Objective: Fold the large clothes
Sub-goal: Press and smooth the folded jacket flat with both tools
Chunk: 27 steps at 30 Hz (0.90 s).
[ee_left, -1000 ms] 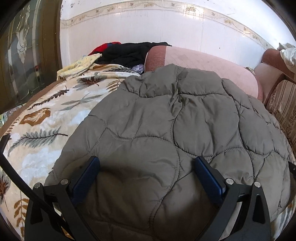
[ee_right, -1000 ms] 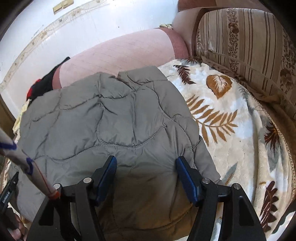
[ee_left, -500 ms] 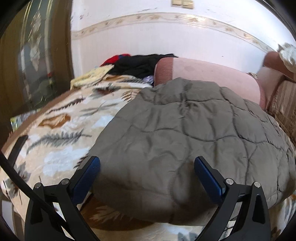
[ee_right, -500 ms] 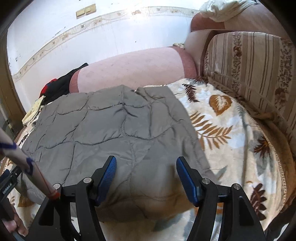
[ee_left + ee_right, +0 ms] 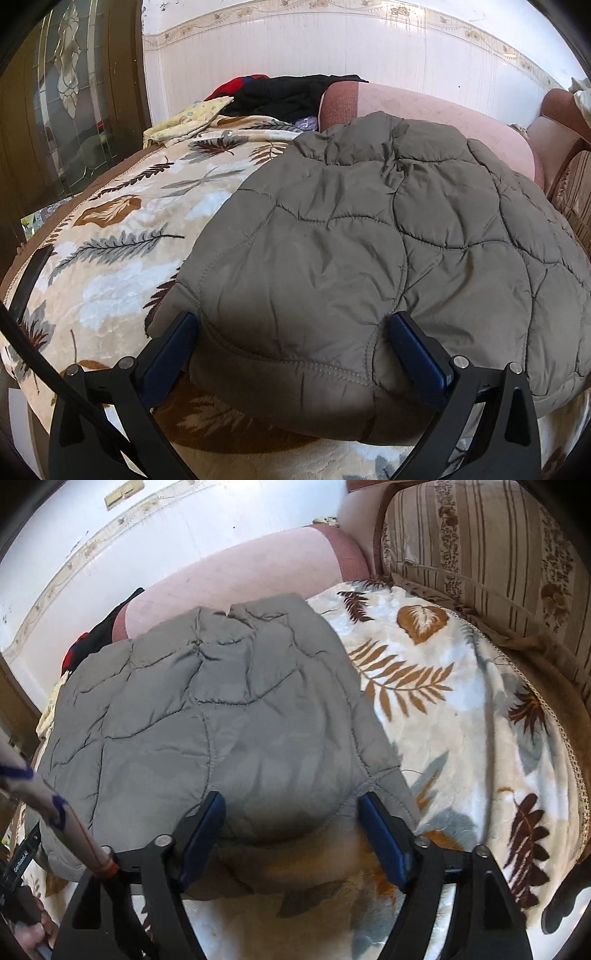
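Tools: left tool [image 5: 291, 334] and right tool [image 5: 291, 818], each with blue pads set wide apart at the near hem of the jacket.
Left tool: fingers [image 5: 171, 349] straddle a puffed fold of the hem; fabric bulges between them, but whether the pads press on it cannot be told.
Right tool: jaws are opening, the hem bulging between the fingers [image 5: 382, 836], pads standing clear of it.
Jacket: grey-olive quilted jacket [image 5: 369, 240], spread flat on the bed (stitched in large curved panels), its near hem at the bed's near edge, its far end touching the bolster.
Bed: covered by a cream blanket [image 5: 122, 236] with brown and grey leaf prints, bare to the left and right of the jacket.
Bolster: long pink bolster [image 5: 236, 572] along the bed's far edge, against the white wall.
Far left corner: black and red clothes [image 5: 284, 94] piled beside a yellow cloth [image 5: 188, 120].
Right side: striped cushion [image 5: 480, 546] along the bed's right edge.
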{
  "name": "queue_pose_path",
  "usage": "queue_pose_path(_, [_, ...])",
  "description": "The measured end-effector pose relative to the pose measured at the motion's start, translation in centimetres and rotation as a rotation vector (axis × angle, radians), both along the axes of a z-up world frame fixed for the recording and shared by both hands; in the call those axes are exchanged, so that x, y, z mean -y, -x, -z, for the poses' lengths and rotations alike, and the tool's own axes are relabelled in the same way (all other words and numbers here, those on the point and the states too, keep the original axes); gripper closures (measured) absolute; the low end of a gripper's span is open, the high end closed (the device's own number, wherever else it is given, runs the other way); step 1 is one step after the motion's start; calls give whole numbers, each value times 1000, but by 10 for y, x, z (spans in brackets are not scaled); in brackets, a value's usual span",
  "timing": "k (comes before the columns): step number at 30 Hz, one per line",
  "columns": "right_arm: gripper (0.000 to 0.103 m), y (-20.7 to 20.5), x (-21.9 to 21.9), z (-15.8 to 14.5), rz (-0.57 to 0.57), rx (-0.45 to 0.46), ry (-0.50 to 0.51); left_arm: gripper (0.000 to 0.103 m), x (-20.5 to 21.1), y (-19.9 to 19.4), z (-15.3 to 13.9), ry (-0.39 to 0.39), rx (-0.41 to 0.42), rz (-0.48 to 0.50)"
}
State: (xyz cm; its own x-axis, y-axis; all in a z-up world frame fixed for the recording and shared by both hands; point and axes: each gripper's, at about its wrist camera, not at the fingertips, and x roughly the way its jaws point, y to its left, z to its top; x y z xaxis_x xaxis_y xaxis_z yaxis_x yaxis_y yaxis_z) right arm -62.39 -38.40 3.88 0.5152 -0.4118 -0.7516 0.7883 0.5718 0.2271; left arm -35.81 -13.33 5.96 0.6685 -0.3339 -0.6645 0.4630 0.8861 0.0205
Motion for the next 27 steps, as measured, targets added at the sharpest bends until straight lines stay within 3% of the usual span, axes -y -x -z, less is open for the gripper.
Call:
queue_pose_path(4, [11, -13, -7, 2, -16, -53, 43, 0, 2, -1, 2, -12, 15, 1])
queue_pose_path(27, [10, -20, -15, 5, -12, -95, 107, 0, 3, 0, 1, -17, 31, 0])
